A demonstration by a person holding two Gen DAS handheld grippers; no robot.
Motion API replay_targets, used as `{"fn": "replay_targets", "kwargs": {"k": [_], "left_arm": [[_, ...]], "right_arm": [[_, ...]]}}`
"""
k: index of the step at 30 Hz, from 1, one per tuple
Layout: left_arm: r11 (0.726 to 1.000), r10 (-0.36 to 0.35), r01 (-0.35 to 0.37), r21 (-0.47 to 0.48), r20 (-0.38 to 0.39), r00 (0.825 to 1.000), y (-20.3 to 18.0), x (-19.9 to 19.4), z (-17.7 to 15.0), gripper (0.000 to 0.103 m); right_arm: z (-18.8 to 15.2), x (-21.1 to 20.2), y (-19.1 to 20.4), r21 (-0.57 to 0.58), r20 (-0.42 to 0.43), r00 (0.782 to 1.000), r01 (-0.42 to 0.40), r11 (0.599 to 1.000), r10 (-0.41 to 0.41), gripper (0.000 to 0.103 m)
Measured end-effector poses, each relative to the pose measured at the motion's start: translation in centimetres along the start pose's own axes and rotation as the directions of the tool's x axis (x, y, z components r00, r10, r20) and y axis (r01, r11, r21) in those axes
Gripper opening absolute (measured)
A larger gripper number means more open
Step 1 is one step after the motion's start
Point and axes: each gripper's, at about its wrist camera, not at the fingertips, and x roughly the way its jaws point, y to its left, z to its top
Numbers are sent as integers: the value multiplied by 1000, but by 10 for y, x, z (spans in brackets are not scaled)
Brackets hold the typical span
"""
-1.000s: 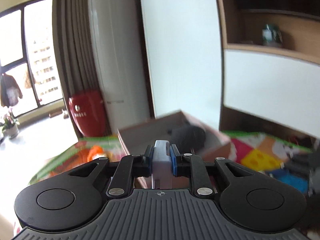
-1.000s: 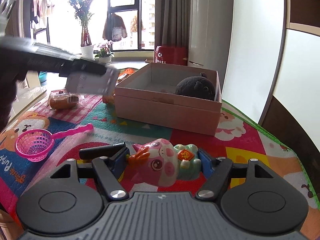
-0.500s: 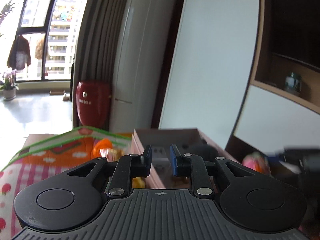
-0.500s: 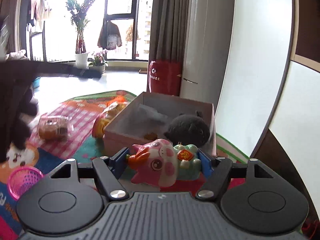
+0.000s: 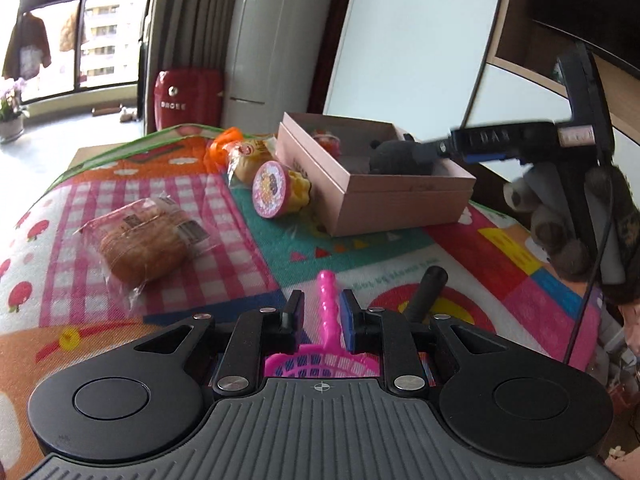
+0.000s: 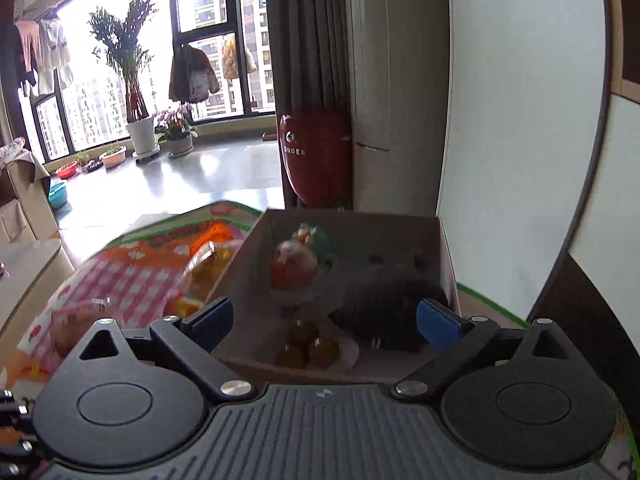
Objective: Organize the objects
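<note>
Over the pink box [image 6: 446, 248], your R tool [image 6: 324, 322] is gaping empty, jaws just opened, pig toy [image 6: 298, 258] dropped inside; L tool [image 5: 320, 316], near-shut, is straddling the strainer handle [image 5: 329, 304].

Red canister [image 5: 187, 98] — white lettering, apparently "DROEE".
</note>
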Motion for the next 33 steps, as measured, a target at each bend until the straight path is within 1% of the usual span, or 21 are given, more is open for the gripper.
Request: {"fn": "replay_targets", "kwargs": {"k": [3,5,7,10,12,14,17,20,22,26,29,33], "left_arm": [[1000,1,-1,9,-13,1000,-2,3,-2,21],[1000,3,-3,6,-33,999,-4,9,0,21],[1000,11,-10,19,-58,998,-8,16,2,21],[999,30,-26,46,-91,995,-15,24,1,21],[997,49,-41,69,-117,992,-19,31,0,21],[995,72,-62,82,-132,989,-21,37,-1,24],[993,99,-88,74,-160,982,-22,44,-1,24],[990,115,-102,96,-151,982,-27,43,-4,24],[990,116,-104,91,-144,983,-28,41,-6,23],[993,106,-98,60,-140,985,-24,37,-8,16],[994,100,-94,50,-140,985,-23,35,-9,16],[994,106,-100,50,-139,985,-24,35,-10,16]], "right_arm": [[-41,-7,2,-26,-64,998,-8,1000,6,101],[-64,-11,6,-46,-91,996,-7,999,3,101],[-79,-15,10,-54,-103,995,-15,998,9,102],[-92,-22,13,-37,-117,992,-50,998,45,103],[-97,-22,15,-35,-125,990,-73,997,68,103],[-100,-23,18,-51,-119,991,-67,996,61,103],[-99,-26,19,-55,-105,992,-75,996,69,103],[-101,-29,21,-70,-96,992,-87,994,80,103],[-102,-31,27,-102,-94,990,-110,989,101,103],[-102,-31,48,-175,-105,983,-167,970,151,103],[-98,-25,59,-188,-117,978,-195,963,175,103],[-93,-14,69,-177,-137,972,-216,960,193,102]]}}
